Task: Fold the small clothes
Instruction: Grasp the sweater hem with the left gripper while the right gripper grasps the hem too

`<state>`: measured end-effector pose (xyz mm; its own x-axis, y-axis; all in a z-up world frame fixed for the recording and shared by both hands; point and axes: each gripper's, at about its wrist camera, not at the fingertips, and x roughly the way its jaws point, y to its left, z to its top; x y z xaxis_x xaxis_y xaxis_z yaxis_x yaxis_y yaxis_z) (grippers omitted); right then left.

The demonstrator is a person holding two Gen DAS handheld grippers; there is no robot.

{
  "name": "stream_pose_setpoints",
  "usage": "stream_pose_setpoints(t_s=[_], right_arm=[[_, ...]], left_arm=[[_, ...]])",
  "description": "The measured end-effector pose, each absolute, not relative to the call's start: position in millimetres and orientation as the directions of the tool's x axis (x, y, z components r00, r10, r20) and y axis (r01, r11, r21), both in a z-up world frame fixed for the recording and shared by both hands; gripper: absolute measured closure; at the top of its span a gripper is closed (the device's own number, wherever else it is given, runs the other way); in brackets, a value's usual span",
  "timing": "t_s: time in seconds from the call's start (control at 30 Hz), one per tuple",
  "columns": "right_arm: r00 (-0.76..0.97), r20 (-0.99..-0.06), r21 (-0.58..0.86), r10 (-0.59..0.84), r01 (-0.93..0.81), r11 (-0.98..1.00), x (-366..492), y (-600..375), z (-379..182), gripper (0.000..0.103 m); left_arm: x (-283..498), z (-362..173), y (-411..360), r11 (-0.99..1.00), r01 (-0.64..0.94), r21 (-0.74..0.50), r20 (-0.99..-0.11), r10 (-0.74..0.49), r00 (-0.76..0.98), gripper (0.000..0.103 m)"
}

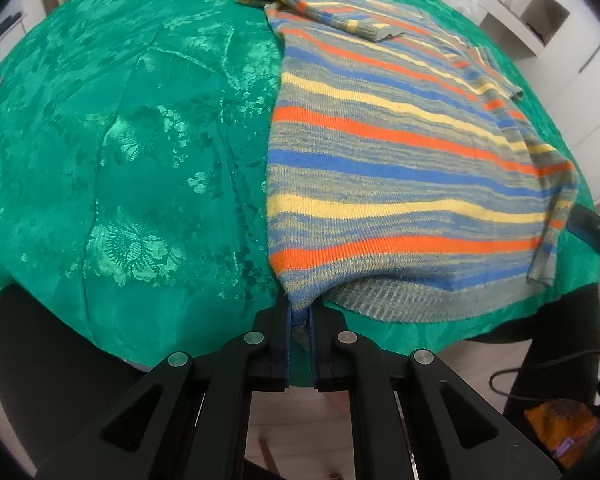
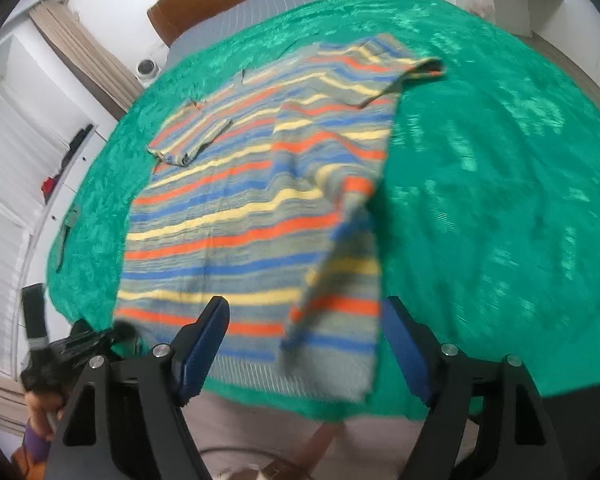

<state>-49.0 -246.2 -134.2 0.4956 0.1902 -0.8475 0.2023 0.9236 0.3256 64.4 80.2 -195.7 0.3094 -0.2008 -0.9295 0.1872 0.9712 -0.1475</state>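
At bed edge [image 1: 100, 320], sweater hem [image 1: 300, 308], perhaps claw-pinched.

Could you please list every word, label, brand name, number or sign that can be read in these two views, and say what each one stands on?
There is no readable text in either view.
The striped knitted sweater in orange, blue, yellow and grey shows no tag or print.
The green floral satin bedspread bears only a woven flower pattern.
A small purple patch on the orange fabric item on the floor is too small and blurred to read.
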Motion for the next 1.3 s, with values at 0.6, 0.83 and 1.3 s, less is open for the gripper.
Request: stream_pose_setpoints(t_s=[0.6, 0.83, 1.3], right_arm=[[0.318, -0.918, 0.344, 0.237, 0.34, 0.875, -104.1, -321.6, -158.2, 0.099], [0.261, -0.95, 0.261, 0.174, 0.347, 0.901, -86.1, -312.4, -189.7, 0.099], [0.228, -0.971, 0.144, 0.073, 0.311, 0.94, -64.1, -301.8, -196.5, 0.09]], left_arm=[[49.4, -185.1, 95.2, 0.982, 0.161, -0.096, -0.958, -0.135, 0.252, 0.099], [53.8, -200.5, 81.8, 0.987, 0.149, -0.054, -0.975, -0.084, 0.206, 0.099], [68.2, -231.6, 39.2, 0.98, 0.172, 0.102, -0.984, 0.073, 0.164, 0.087]])
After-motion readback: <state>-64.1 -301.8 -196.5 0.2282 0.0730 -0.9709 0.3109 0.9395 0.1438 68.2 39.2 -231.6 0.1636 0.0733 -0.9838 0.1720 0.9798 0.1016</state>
